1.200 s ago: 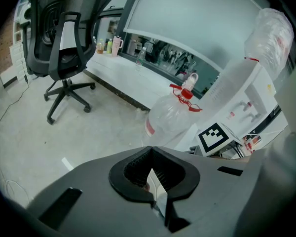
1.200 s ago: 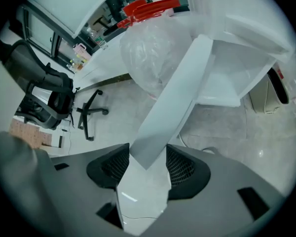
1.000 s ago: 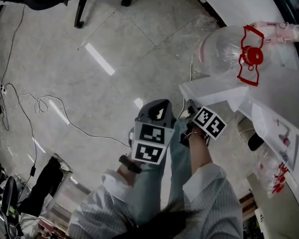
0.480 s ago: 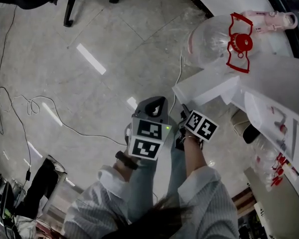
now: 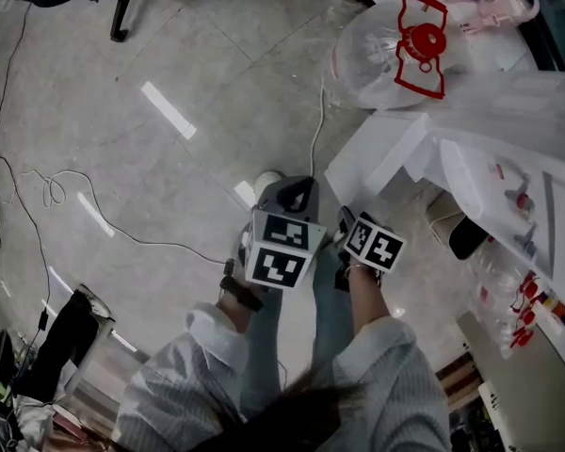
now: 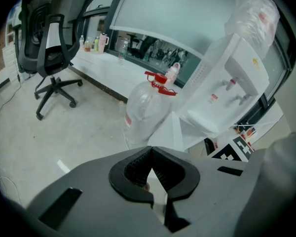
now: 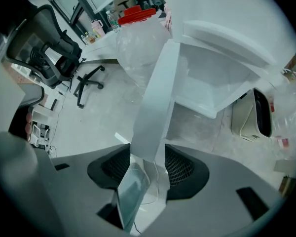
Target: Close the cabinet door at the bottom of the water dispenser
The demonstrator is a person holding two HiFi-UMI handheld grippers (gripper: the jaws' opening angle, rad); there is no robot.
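The white water dispenser (image 5: 508, 111) stands at the right, and its bottom cabinet door (image 5: 377, 153) is swung out over the floor. In the right gripper view the door's free edge (image 7: 155, 98) runs down into the gap of my right gripper (image 7: 148, 164), whose jaws stand apart on either side; I cannot tell whether they touch it. The cabinet's inside (image 7: 207, 93) shows white behind the door. My left gripper (image 6: 150, 152) is shut with nothing in it, aimed at the door (image 6: 172, 132) and dispenser (image 6: 237, 68). In the head view both grippers (image 5: 297, 196) (image 5: 344, 222) sit side by side just short of the door.
An empty clear water bottle (image 5: 377, 45) with a red handle stands on the floor left of the dispenser. A beige appliance (image 7: 254, 115) sits on its right. A black office chair (image 6: 54, 48) is farther left. A white cable (image 5: 94, 205) trails across the glossy floor.
The head view has shifted, so the dispenser and bottle sit higher and further left. Both grippers stay close together near the door's free edge.
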